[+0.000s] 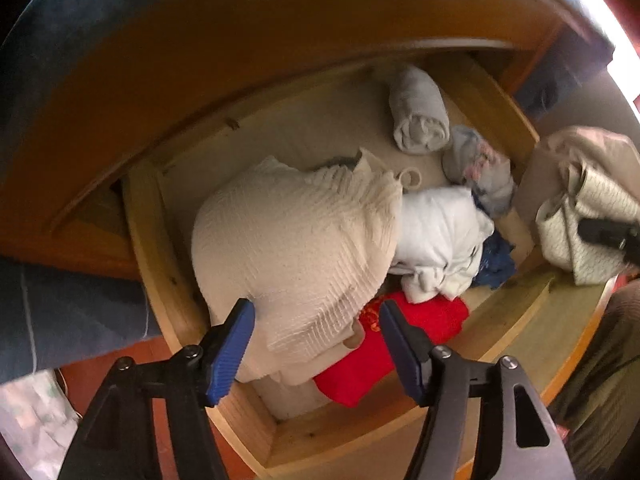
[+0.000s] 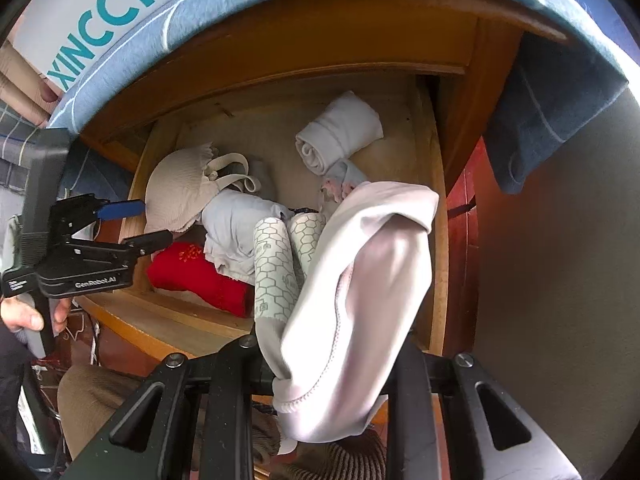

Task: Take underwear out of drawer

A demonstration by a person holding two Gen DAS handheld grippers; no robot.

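I see drawer (image 1: 168,248) open: bra (image 1: 296,248) left, roll (image 1: 418,112) at back, folded cloth (image 1: 400,344) in front.

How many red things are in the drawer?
1. One folded red cloth lies at the drawer's front, beside the cream ribbed garment, below the left gripper's open jaws. More red could hide under the pile.

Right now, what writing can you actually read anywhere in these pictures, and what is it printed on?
"XINCCI" on the white shoe box at upper left of the right wrist view.
"VOGU… SHOES" on the same box, the first word cut off by the frame edge.
"GenRobot.AI" on the left gripper body.
Small marks on the hexagon-patterned underwear: too small to read.
Gold motif on the red garment: unreadable.
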